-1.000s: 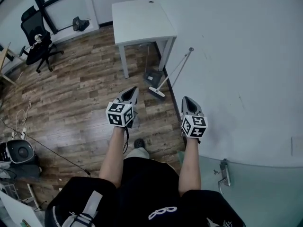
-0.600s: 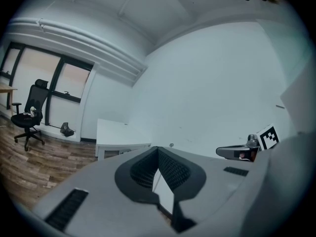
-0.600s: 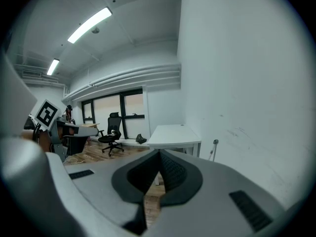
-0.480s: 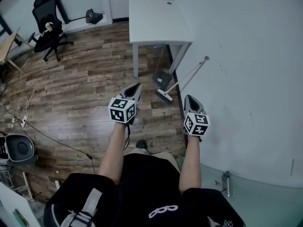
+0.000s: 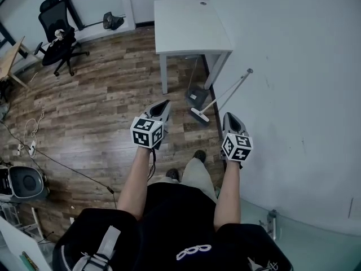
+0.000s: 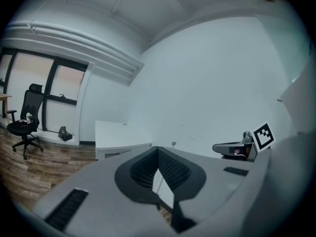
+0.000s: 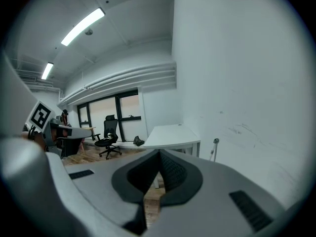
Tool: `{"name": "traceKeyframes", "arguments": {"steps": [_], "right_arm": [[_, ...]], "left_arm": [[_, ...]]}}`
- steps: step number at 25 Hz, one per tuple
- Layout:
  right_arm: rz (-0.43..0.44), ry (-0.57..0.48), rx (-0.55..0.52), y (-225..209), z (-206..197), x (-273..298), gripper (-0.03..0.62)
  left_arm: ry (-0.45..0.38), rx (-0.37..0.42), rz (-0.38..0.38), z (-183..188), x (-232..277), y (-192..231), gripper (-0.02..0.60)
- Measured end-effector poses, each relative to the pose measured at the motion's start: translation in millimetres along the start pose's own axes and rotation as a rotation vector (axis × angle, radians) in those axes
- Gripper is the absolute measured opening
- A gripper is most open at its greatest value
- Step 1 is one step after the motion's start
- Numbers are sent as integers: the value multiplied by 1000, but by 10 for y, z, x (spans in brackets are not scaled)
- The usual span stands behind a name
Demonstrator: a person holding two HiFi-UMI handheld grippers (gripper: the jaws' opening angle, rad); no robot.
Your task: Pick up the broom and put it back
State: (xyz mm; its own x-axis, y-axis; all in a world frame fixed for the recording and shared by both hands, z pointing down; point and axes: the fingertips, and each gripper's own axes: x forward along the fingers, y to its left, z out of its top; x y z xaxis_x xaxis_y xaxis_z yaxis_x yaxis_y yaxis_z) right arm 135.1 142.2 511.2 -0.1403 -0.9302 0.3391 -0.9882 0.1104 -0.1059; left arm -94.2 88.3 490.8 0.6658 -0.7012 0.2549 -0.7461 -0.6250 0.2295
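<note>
The broom (image 5: 210, 105) leans against the white wall, its pale head on the wood floor and its thin handle slanting up to the right. Its handle end shows in the right gripper view as the broom (image 7: 215, 142). A grey dustpan (image 5: 196, 97) stands just behind the head. My left gripper (image 5: 164, 104) hovers left of the broom head, jaws together and empty. My right gripper (image 5: 230, 117) hangs just right of the head, near the wall, also shut and empty. In their own views the left gripper (image 6: 158, 149) and right gripper (image 7: 159, 153) show tips touching.
A white table (image 5: 192, 27) stands against the wall beyond the broom. A black office chair (image 5: 59, 41) is at far left. Cables (image 5: 34, 134) and a grey round device (image 5: 22, 182) lie at the left. A glass panel (image 5: 299, 236) is at lower right.
The person has stepped forward, one foot now out in front. Both grippers have come closer to the broom and table, jaws unchanged.
</note>
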Motion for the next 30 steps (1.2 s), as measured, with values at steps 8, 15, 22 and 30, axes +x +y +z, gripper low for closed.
{"name": "traceKeyframes", "arguments": {"steps": [8, 15, 22, 30], "right_arm": [[-15, 9, 24, -305, -34, 350, 25], [-47, 3, 58, -693, 121, 750, 25], [-68, 15, 64, -1026, 273, 1195, 25], [-104, 53, 98, -1530, 327, 1672, 25]], "left_arm": [[9, 14, -5, 37, 452, 104, 11], [16, 45, -43, 207, 1028, 110, 11], [8, 46, -50, 315, 1589, 220, 11], [32, 66, -86, 377, 2303, 221, 11]]}}
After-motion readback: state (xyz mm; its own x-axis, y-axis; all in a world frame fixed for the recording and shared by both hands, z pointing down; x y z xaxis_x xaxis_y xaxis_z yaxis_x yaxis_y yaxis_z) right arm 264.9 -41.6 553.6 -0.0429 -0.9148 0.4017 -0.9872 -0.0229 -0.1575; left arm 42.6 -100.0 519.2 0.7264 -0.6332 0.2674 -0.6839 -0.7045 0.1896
